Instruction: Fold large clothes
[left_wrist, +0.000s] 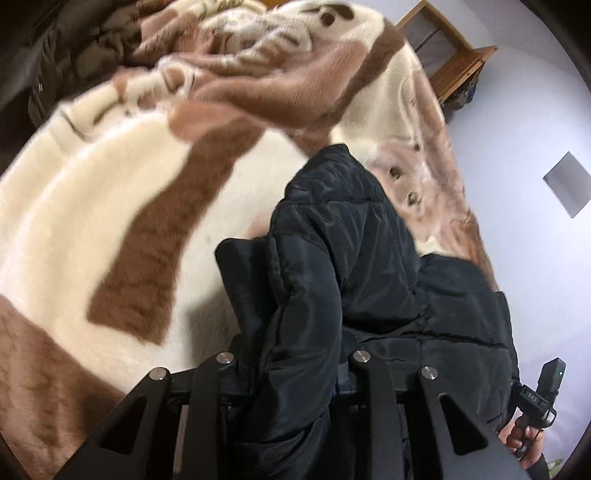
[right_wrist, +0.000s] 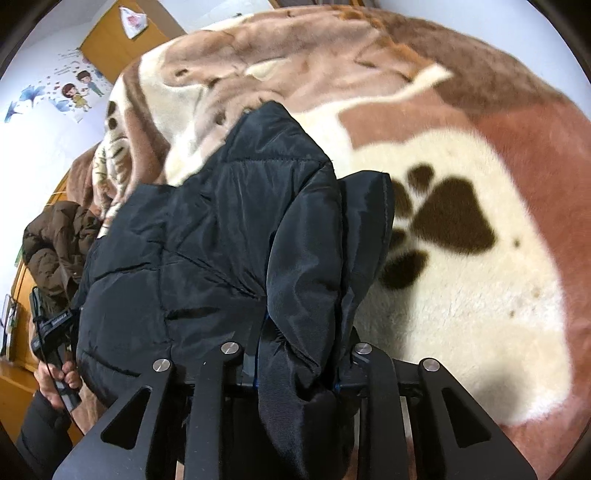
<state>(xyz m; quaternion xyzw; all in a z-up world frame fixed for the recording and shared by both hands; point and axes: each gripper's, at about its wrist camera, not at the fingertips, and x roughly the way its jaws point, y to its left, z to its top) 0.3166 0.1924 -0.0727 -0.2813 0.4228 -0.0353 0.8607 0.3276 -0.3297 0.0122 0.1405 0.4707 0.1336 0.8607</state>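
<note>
While we look down the left wrist view, our left gripper (left_wrist: 295, 373) is clamped on a bunched fold of the black puffer jacket (left_wrist: 343, 251); jaws narrow, fabric filling the gap between them. Jacket hangs from the grip and drapes to the right over the plush blanket (left_wrist: 92, 206), cream with brown patches. Blanket is rumpled at the top. Lower right edge: a hand (left_wrist: 524, 439) wrapped round the other gripper's handle. Wooden frame (left_wrist: 458, 55) at upper right against a pale wall.

On the right wrist view, our right gripper (right_wrist: 299, 369) pinches another bunched edge of the same jacket (right_wrist: 207, 229); jaws narrow, padding squeezed between them. Jacket bulk spreads left and up from the grip, lying over the blanket (right_wrist: 480, 332), just beside a dark paw print (right_wrist: 443, 218). Brown puffy garment (right_wrist: 55, 240) sits at far left. Below it, a hand (right_wrist: 55, 380) holds the left unit's handle. Cartoon sticker (right_wrist: 74, 92) on the wall, upper left.
</note>
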